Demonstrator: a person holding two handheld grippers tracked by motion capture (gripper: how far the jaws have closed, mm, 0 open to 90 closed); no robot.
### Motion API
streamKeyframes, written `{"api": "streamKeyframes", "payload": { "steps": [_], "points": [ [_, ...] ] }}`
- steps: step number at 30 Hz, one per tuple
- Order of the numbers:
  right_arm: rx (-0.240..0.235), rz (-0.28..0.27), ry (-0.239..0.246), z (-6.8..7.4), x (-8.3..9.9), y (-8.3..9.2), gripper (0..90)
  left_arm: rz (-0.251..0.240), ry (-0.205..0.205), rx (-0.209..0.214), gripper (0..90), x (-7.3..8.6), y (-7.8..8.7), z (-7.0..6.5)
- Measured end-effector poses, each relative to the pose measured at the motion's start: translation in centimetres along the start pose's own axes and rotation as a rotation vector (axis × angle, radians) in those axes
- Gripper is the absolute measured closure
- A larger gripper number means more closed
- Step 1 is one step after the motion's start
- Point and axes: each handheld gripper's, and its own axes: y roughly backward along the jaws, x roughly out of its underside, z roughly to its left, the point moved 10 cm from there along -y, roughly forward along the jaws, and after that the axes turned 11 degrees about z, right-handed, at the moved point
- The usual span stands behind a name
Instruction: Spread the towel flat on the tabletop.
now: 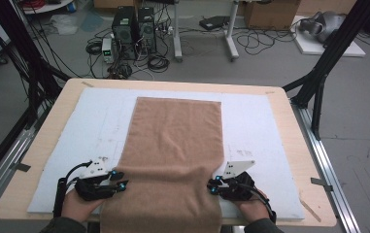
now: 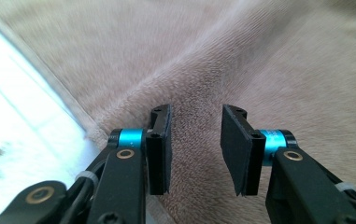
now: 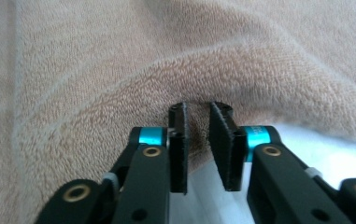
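High view: long tan terry-cloth towel (image 1: 173,155) lies near-to-far along the bench (image 1: 279,104); left gripper (image 1: 119,183) and right gripper (image 1: 213,187) flank its near edges, jaws spread, pinching nothing.

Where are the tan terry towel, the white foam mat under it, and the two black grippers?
tan terry towel (image 1: 175,141), high view, on its flat middle.
white foam mat (image 1: 255,126), high view, bare part right of the towel.
left gripper (image 1: 122,182), high view, between its fingertips.
right gripper (image 1: 212,187), high view, between its fingertips.

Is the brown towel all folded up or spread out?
Spread out: the towel lies long and flat on the white mat, its near end hanging over the edge.
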Motion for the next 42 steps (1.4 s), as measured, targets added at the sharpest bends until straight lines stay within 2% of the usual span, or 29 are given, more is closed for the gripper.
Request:
{"api": "streamKeyframes", "payload": {
  "steps": [2, 3, 4, 6, 9, 11, 12, 14, 15, 20, 22, 24, 27, 28, 29, 30, 32, 33, 35, 36, 38, 40, 42],
  "points": [
    [-0.018, 0.003, 0.003, 0.1, 0.0, 0.0, 87.4, -0.020, 0.004, -0.010, 69.6, 0.1, 0.0, 0.0],
    [-0.019, 0.006, 0.013, 0.1, 0.0, 0.1, 88.2, -0.023, 0.005, -0.012, 72.4, 0.1, 0.1, 0.1],
    [-0.020, 0.016, 0.015, 0.1, 0.1, 0.2, 88.5, -0.025, 0.009, -0.001, 79.1, 0.2, 0.2, 0.0],
    [-0.023, 0.029, 0.028, 0.3, 0.2, 0.7, 88.6, -0.019, 0.001, 0.003, 84.9, 0.4, 0.4, -0.2],
    [-0.005, 0.024, 0.035, 0.5, 0.5, 2.1, 88.6, -0.017, -0.002, 0.013, 85.6, 0.7, 0.8, -0.7],
    [0.016, 0.021, 0.026, 0.5, 1.0, 3.2, 87.9, -0.034, 0.000, 0.027, 85.0, 0.7, 1.2, -1.0],
    [0.011, 0.015, 0.023, 0.5, 1.1, 3.7, 88.3, -0.047, 0.004, 0.026, 82.1, 0.6, 1.5, -1.1],
    [0.035, 0.016, 0.019, 0.3, 1.4, 4.4, 86.1, -0.065, 0.008, 0.022, 76.0, 0.3, 2.1, -1.1],
    [0.026, 0.015, 0.011, 0.4, 1.4, 4.6, 84.1, -0.070, 0.010, 0.020, 72.6, 0.2, 2.3, -1.0],
    [-0.028, -0.001, 0.048, 1.4, 0.4, 3.1, 73.2, -0.110, 0.031, 0.006, 68.8, -1.2, 2.7, 0.2],
    [-0.065, 0.004, 0.079, 2.1, -0.1, 2.1, 69.1, -0.087, 0.013, 0.015, 68.5, -1.4, 2.3, 0.0],
    [-0.093, 0.013, 0.093, 2.6, -0.4, 1.2, 68.7, -0.049, -0.010, 0.040, 70.3, -1.0, 1.5, -0.6],
    [-0.106, 0.048, 0.107, 3.0, -0.1, 0.1, 73.1, -0.002, -0.044, 0.082, 76.1, -0.1, 0.5, -1.8],
    [-0.104, 0.051, 0.113, 3.1, 0.0, -0.2, 75.4, 0.015, -0.054, 0.088, 76.1, 0.3, 0.3, -2.2],
    [-0.106, 0.043, 0.116, 3.1, 0.1, -0.1, 81.1, 0.004, -0.065, 0.075, 78.6, 0.5, 0.2, -2.3],
    [-0.119, 0.042, 0.114, 3.1, 0.2, 0.0, 86.3, -0.004, -0.055, 0.078, 81.5, 0.6, 0.3, -2.4],
    [-0.125, 0.049, 0.120, 3.1, 0.3, 0.1, 87.7, 0.004, -0.030, 0.115, 85.7, 0.8, 0.5, -2.7],
    [-0.122, 0.058, 0.125, 3.2, 0.3, 0.2, 87.7, 0.007, -0.035, 0.127, 85.7, 0.9, 0.7, -3.0],
    [-0.117, 0.049, 0.140, 3.6, -0.1, 0.5, 87.0, -0.011, -0.057, 0.120, 80.7, 1.1, 1.3, -3.4],
    [-0.127, 0.031, 0.144, 4.0, -0.4, 0.7, 81.6, -0.020, -0.068, 0.113, 75.4, 1.2, 1.5, -3.5],
    [-0.148, 0.010, 0.155, 4.8, -0.9, 0.7, 74.8, 0.002, -0.075, 0.110, 69.5, 1.7, 1.5, -3.8],
    [-0.145, 0.029, 0.176, 5.4, -0.8, 0.1, 71.8, 0.003, -0.091, 0.089, 71.5, 2.0, 1.3, -3.8],
    [-0.159, 0.051, 0.187, 5.9, -0.5, -0.7, 73.7, -0.002, -0.091, 0.094, 82.2, 2.1, 1.3, -3.8]
  ]
}}
